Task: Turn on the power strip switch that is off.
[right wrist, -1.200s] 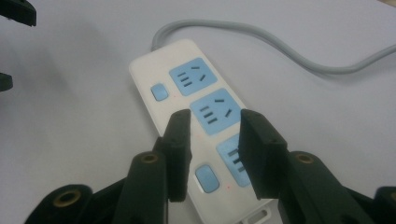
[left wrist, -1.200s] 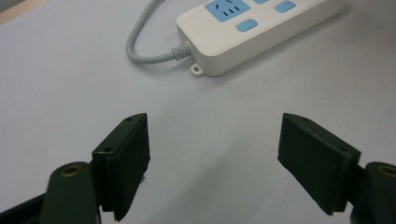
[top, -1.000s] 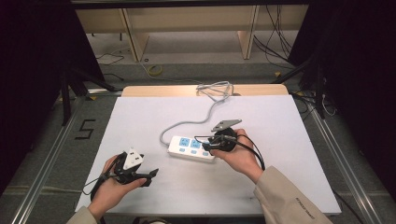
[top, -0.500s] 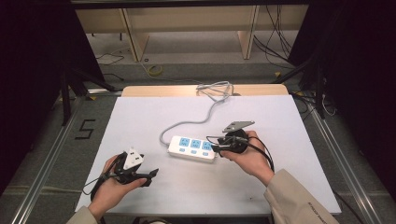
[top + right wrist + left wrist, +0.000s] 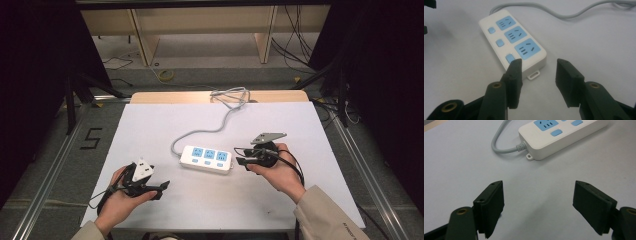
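Note:
A white power strip point(image 5: 207, 158) with three blue sockets and blue switches lies mid-table on the white sheet; its grey cord point(image 5: 212, 125) runs to the far edge. My right gripper point(image 5: 239, 156) is open just right of the strip's end, jaws pointing at it with nothing between them. The right gripper view has that end of the strip point(image 5: 512, 41) just beyond the open right gripper point(image 5: 537, 75). My left gripper point(image 5: 162, 188) rests at the front left, open and empty. In the left gripper view the strip's cord end point(image 5: 559, 136) lies well ahead of the wide-open left gripper point(image 5: 539, 201).
The white sheet point(image 5: 150, 120) covers the table; a wooden edge point(image 5: 165, 96) shows at the back. The cord loops point(image 5: 231, 95) over that far edge. Metal rails point(image 5: 47, 165) run along both sides. Shelving legs point(image 5: 262, 40) and cables stand on the floor beyond.
My right gripper has drawn back to the right, away from the strip's end. The left gripper has stayed put.

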{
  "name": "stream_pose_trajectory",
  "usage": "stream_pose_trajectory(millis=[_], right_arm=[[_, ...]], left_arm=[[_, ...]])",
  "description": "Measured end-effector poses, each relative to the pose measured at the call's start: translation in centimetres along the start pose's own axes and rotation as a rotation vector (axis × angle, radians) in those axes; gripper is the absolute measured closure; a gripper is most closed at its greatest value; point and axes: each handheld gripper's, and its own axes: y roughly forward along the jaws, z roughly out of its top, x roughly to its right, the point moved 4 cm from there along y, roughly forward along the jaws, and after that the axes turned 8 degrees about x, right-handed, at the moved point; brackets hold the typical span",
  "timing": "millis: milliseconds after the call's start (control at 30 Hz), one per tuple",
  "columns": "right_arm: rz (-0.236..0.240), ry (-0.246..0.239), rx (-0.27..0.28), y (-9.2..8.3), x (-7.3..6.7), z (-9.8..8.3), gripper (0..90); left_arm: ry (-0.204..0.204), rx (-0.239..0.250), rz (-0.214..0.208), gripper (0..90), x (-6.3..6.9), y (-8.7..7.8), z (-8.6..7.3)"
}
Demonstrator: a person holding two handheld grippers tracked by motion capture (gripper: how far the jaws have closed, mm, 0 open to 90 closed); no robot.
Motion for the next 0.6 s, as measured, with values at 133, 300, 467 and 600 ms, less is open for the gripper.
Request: stream_pose_trajectory(millis=[133,300,467,600], right_arm=[[-0.01,0.013,0.0,-0.7,0.5,-0.6,56.4],[-0.021,0.028,0.007,-1.5,1.1,-1.4,55.1],[-0.026,0.04,0.014,-2.4,1.6,-2.2,54.1],[-0.03,0.037,0.018,-3.1,2.0,-2.9,52.9]], left_arm=[[0.0,-0.002,0.0,24.7,0.0,0.0,0.0],[0.0,-0.001,0.001,24.7,0.0,0.0,0.0],[0.0,-0.001,0.001,24.7,0.0,0.0,0.0],[-0.001,-0.001,0.001,24.7,0.0,0.0,0.0]])
